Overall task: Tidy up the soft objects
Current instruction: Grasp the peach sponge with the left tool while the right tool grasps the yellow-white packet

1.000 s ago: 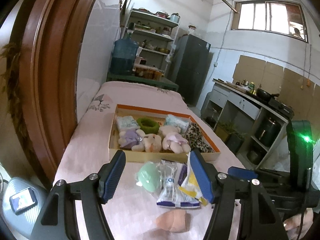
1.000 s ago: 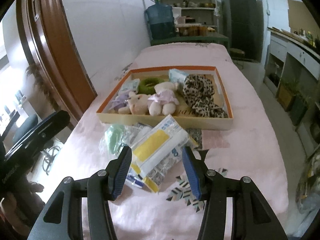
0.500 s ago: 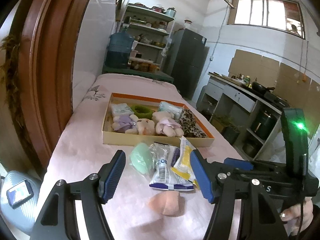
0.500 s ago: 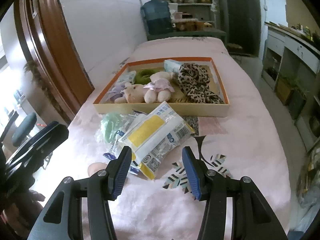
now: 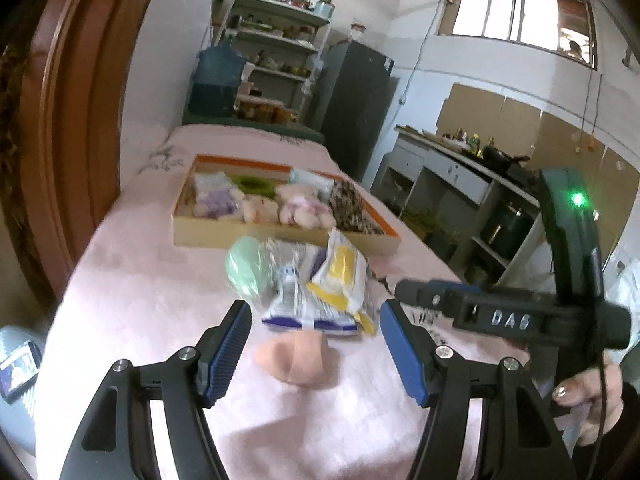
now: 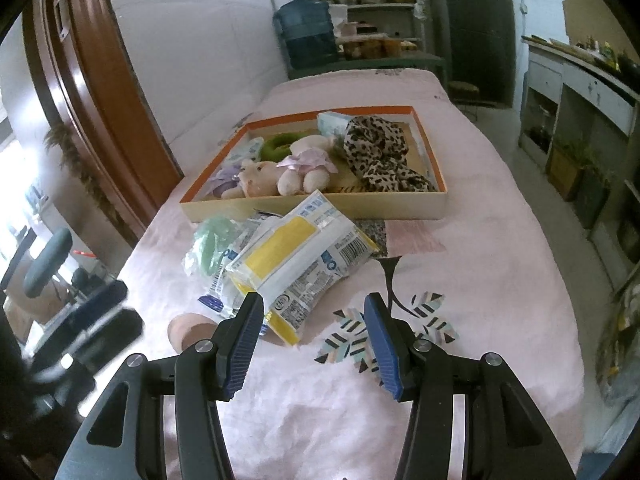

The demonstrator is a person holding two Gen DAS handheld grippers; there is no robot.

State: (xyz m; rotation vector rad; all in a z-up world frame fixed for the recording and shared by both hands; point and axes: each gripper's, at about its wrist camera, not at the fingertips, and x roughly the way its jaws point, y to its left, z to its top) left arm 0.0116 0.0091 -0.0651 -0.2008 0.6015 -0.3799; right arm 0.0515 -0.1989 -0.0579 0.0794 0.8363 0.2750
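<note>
Left wrist view, left gripper (image 5: 315, 354): spread, empty; had drawn back since a second ago.
Peach sponge (image 5: 298, 363): lay between its fingertips.
Right gripper (image 6: 313, 342): spread, empty.
Yellow packet (image 6: 298, 258): just ahead, outside the box (image 6: 312, 202).
Meaning: pile unsorted.

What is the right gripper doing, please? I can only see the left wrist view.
Observer: The right gripper is open and empty; the yellow packet lies just ahead of its left finger.
Operator: Is anything printed on that packet?
Observer: Yes, a barcode near its right end faces the right camera.
Operator: What shows between the right gripper's fingers?
Observer: A leaf pattern on the pink cloth.
</note>
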